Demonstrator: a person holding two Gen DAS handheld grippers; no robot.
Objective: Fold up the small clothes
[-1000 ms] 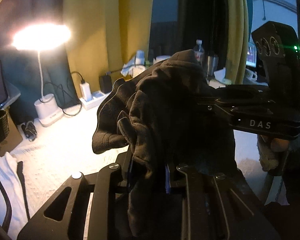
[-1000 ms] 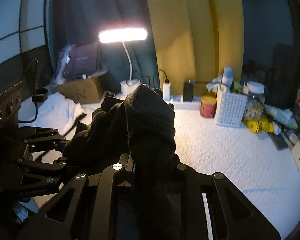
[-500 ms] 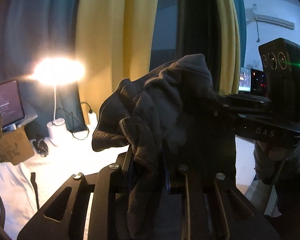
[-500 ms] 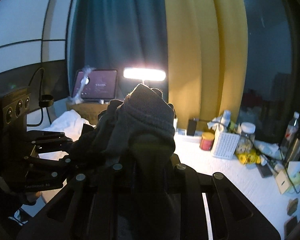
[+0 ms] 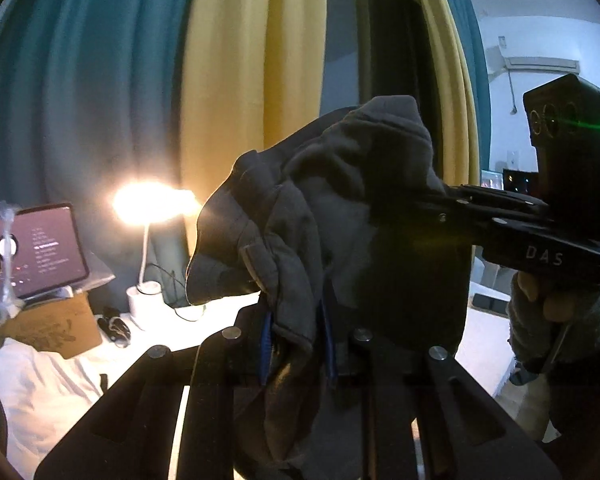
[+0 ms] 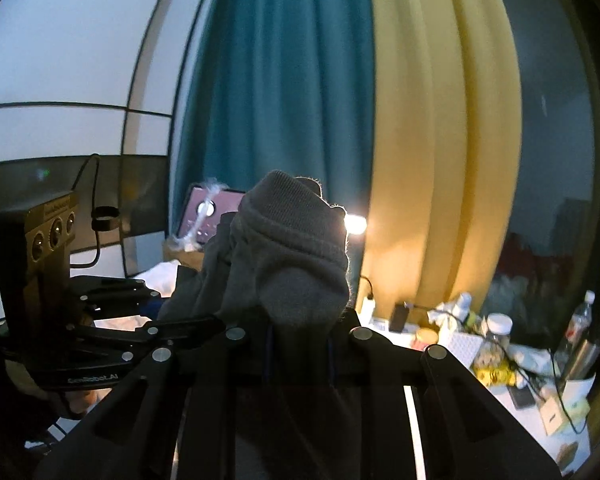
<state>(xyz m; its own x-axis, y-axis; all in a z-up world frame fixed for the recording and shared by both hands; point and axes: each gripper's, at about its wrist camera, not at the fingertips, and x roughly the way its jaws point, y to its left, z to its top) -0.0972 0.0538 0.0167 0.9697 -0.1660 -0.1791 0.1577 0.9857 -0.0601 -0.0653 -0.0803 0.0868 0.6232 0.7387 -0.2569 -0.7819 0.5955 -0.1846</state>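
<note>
Yellow and teal curtains (image 6: 380, 120) fill the back. A dark gray sock (image 5: 332, 216) sits mid-frame, up off the white desk (image 5: 52, 392). The left gripper (image 5: 296, 344) and right gripper (image 6: 298, 356) each have their jaws pinching it.

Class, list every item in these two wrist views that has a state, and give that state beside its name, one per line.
Dark grey knitted garment: bunched, held in the air by both grippers.
Left gripper: jaws shut on the garment.
Right gripper: jaws shut on the garment.
White desk lamp: lit.
Tablet screen: switched on.
Clear glass jar: white lid on.
</note>
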